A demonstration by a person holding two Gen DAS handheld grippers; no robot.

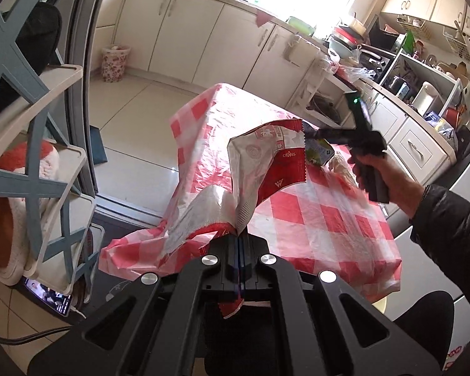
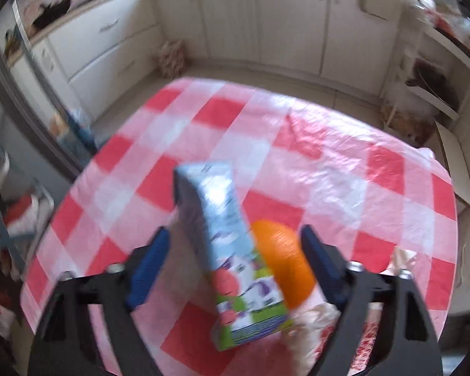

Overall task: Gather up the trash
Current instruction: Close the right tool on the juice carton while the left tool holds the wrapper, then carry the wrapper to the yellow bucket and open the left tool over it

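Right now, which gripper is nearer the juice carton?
Right. The right gripper has the juice carton between its jaws; the left gripper, apart, pinches the snack bag.

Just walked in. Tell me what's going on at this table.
A person is collecting trash over the red-and-white checked tablecloth. The left tongs are shut on a crumpled red-and-white snack bag, holding it up. The right tongs straddle a small blue-and-green drink carton, pads not touching it. An orange sits beside it.

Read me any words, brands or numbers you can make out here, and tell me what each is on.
"W" logo, seen reversed: red-and-white snack bag.
Other print on that bag, including characters and a short reversed word: not surely readable.
Print on the small drink carton: blurred, unreadable.
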